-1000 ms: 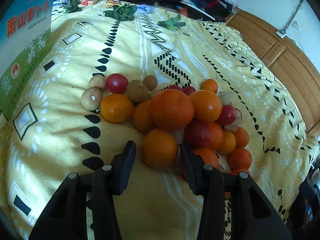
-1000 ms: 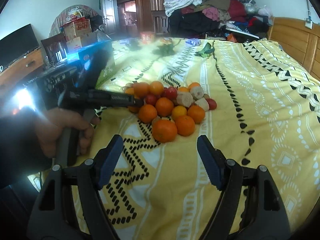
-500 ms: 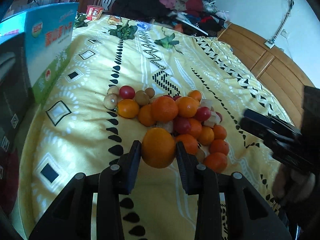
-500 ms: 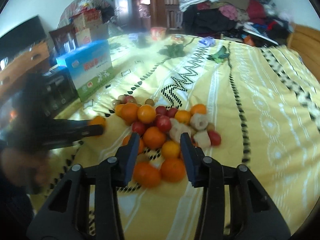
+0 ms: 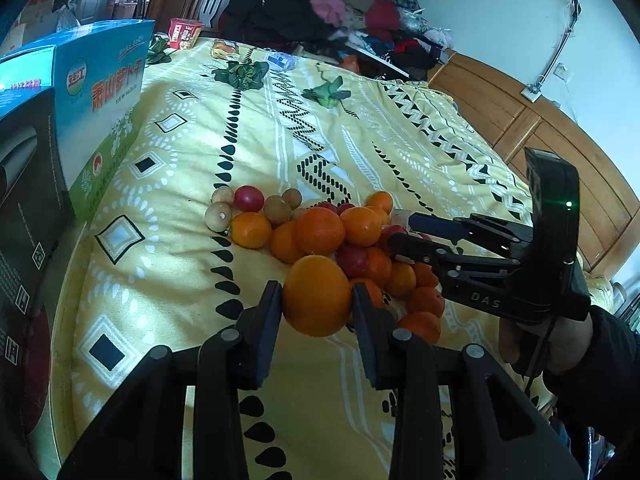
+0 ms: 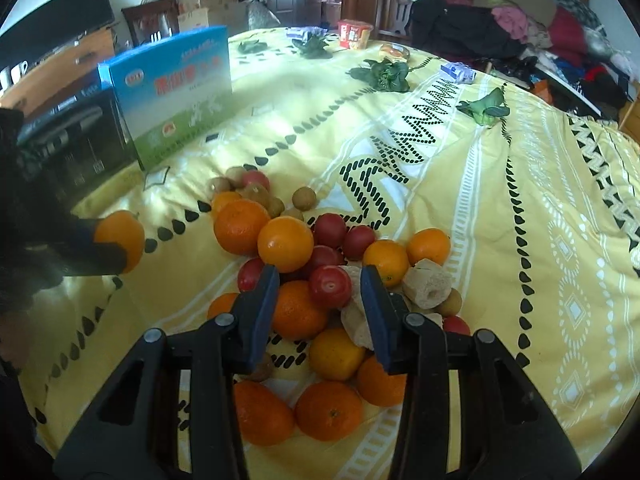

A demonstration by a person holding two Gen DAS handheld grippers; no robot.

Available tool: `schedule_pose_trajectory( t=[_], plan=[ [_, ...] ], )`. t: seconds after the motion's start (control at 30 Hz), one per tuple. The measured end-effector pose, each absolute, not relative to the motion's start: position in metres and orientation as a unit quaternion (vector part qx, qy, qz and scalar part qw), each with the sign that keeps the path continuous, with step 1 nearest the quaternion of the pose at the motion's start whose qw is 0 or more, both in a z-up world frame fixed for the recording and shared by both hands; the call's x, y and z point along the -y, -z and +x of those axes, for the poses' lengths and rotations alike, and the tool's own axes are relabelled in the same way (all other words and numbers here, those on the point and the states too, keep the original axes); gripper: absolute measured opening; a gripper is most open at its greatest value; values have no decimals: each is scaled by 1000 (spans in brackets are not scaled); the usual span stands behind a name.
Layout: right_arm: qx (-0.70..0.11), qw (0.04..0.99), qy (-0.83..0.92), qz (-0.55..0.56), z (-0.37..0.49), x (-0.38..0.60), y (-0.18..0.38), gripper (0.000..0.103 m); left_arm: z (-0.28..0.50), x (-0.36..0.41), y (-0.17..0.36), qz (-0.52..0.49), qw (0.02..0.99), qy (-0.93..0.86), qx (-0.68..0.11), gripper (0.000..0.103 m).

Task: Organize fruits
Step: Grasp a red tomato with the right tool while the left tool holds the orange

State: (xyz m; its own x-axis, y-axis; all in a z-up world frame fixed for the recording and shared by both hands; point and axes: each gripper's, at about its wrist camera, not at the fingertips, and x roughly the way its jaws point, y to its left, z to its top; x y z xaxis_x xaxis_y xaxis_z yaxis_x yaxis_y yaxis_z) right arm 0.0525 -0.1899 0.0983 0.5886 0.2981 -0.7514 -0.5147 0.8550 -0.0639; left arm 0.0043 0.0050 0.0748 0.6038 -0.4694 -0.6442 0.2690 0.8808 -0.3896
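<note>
A pile of oranges [image 6: 285, 243], red tomatoes and small brown fruits [image 5: 276, 209] lies on the yellow patterned bedspread [image 5: 192, 148]. My left gripper [image 5: 316, 292] is shut on a large orange [image 5: 317, 295] and holds it above the pile's near edge. The same orange [image 6: 120, 240] shows at the left of the right wrist view. My right gripper [image 6: 319, 276] hangs low over the pile with its jaws narrow. A red tomato [image 6: 330, 286] sits between its fingers, with a gap on the tomato's left side. From the side, the right gripper [image 5: 400, 230] reaches in over the pile's right part.
A blue carton [image 6: 176, 92] and a black box [image 5: 24, 200] stand along the bed's left side. Pale cut chunks [image 6: 428, 282] lie in the pile. Leafy greens [image 5: 240, 74] and a red cup [image 6: 354, 34] sit farther back. Clothes are heaped beyond, and a wooden headboard [image 5: 560, 152] runs at right.
My left gripper closed on the orange at the pile's near edge and lifted it. My right gripper narrowed its jaws and moved in low over the pile.
</note>
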Motion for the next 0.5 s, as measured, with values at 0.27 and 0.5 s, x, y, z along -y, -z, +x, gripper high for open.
schedule_pose_trajectory(
  t=[0.27,0.5],
  plan=[
    [-398,878,-217,-153,57,190,-89,26,4,-2,-76,-125,887,209,-393,36],
    [-367,900,-199,-127,45,196,-115,25,-3,-10,-92,-126,894,207,-377,36]
  ],
)
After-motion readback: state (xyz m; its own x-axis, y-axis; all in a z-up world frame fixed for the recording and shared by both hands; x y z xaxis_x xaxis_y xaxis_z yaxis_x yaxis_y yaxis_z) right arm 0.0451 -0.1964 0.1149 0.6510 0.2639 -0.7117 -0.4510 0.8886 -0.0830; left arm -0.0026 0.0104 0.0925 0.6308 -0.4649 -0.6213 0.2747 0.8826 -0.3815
